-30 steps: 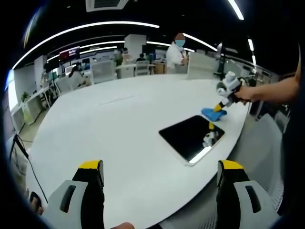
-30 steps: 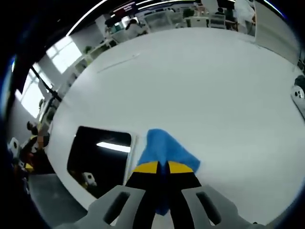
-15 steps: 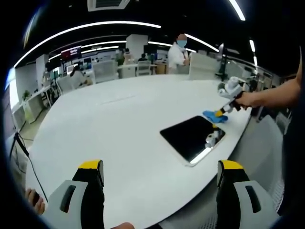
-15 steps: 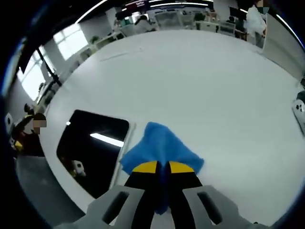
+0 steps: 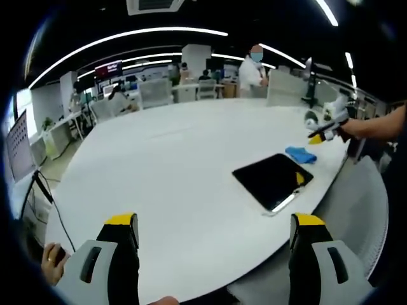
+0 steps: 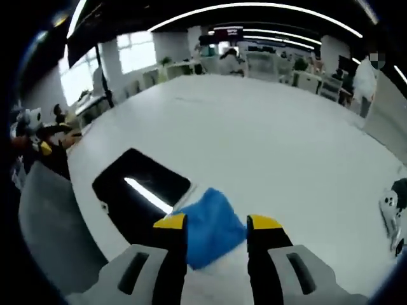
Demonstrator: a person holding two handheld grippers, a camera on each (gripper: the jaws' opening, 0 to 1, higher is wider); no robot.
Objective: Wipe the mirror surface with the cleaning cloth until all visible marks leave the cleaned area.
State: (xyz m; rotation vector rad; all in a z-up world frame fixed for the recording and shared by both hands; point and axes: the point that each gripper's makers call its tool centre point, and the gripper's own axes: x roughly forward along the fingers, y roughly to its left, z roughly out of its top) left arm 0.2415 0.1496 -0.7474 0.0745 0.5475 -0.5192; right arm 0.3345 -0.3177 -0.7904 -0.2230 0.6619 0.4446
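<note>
Opposed views – mirror (image 5: pixel 272 180) (image 6: pixel 140 189) shared, right nearer

Broad bare white table (image 5: pixel 165 165), only the mirror (image 5: pixel 272 180) and blue cloth (image 5: pixel 300 154) near its edge

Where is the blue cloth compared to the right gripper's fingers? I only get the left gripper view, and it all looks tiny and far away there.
Observer: In the right gripper view, the blue cloth lies flat between the right gripper's yellow-tipped fingers. They stand wide apart and are not pinching it.
Operator: Is the cloth on the mirror?
Observer: Mostly not. It rests on the white table, with one side right at the edge of the mirror. I cannot tell whether it overlaps the glass.
</note>
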